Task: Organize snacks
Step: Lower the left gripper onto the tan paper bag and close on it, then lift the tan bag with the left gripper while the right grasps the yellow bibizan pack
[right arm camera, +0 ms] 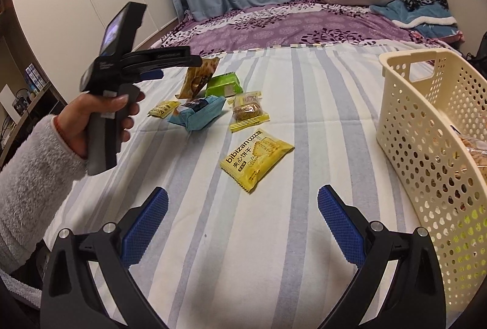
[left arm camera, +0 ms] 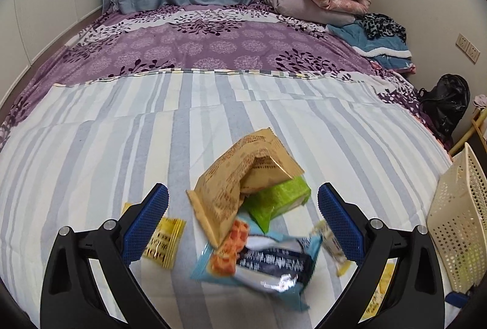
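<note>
A: What was laid out on the bed (right arm camera: 304, 207)?

B: A striped cotton sheet (left arm camera: 91, 146) in grey, white and pale yellow was spread over it, and a small heap of crinkly plastic snack packets was gathered on that. A tan packet (left arm camera: 240, 183) was propped up like a tent, leaning on a green packet (left arm camera: 280, 198). A glossy blue packet (left arm camera: 261, 259) was lying in front of them, blurred in the left view.

A: And the flat yellow one?

B: A square yellow biscuit packet (right arm camera: 257, 158) with serrated edges was seen lying flat, apart from the heap and nearer the right gripper (right arm camera: 242, 218). Its long axis was turned diagonally, one corner pointed toward that gripper. Two smaller yellow-trimmed wrappers (right arm camera: 248, 111) were placed between it and the heap, and another small yellow packet (right arm camera: 162, 109) was to the left of the blue one.

A: How were the fingers set?

B: Both pairs were spread wide, nothing being held. The ribbed blue pads (left arm camera: 149, 222) of the left gripper (left arm camera: 242, 218) were positioned above the heap, on either side of it.

A: Where was the basket?

B: A cream perforated plastic basket (right arm camera: 426, 128) was stood on the bed at the right, with some snacks seen through its holes.
</note>
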{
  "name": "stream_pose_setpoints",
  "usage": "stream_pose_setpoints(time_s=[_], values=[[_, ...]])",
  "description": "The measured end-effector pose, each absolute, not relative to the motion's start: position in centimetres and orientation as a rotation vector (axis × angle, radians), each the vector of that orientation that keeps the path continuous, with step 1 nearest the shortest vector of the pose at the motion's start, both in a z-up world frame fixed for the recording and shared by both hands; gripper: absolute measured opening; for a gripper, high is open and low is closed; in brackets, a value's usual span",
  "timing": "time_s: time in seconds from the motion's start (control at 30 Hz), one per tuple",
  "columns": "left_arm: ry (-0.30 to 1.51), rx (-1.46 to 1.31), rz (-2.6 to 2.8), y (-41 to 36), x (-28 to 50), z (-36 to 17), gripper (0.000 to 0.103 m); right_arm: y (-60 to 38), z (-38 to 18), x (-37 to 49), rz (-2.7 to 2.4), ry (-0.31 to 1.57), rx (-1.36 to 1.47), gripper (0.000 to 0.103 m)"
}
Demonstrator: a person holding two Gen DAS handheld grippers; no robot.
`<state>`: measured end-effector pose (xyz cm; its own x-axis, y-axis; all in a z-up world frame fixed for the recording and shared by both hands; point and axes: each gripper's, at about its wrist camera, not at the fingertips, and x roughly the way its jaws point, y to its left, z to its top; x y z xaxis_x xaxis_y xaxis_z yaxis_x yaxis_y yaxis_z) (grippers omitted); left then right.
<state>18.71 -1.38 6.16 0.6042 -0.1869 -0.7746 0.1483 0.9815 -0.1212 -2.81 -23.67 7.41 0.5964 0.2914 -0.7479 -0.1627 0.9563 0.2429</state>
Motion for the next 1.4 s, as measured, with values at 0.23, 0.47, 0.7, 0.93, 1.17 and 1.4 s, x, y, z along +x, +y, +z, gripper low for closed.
stream_pose_setpoints(time_s=[0.23, 0.47, 0.7, 0.93, 1.17, 1.4], values=[[0.957, -0.039, -0.180, -1.9, 22.1, 3.8, 0.100, -23.6, 6.5, -2.0, 0.261, 0.922, 0.164, 0.098], [0.982, -0.117, -0.208, -1.1, 23.8, 2.3, 0.100, -23.3, 5.8, -1.1, 0.263, 0.943, 0.167, 0.098], [0.985, -0.094, -0.204, -0.8, 24.1, 1.7, 0.061, -22.6, 5.6, -0.4, 0.270, 0.958, 0.161, 0.098], [0.938, -0.129, -0.195, 0.8, 23.3, 3.1, 0.048, -22.2, 5.0, 0.3, 0.265, 0.970, 0.161, 0.098], [0.872, -0.173, -0.173, 3.1, 21.5, 5.8, 0.044, -21.9, 4.2, 1.8, 0.261, 0.988, 0.197, 0.098], [0.820, -0.200, -0.174, 5.0, 19.1, 8.1, 0.038, -20.5, 3.1, 3.9, 0.274, 1.003, 0.190, 0.098]])
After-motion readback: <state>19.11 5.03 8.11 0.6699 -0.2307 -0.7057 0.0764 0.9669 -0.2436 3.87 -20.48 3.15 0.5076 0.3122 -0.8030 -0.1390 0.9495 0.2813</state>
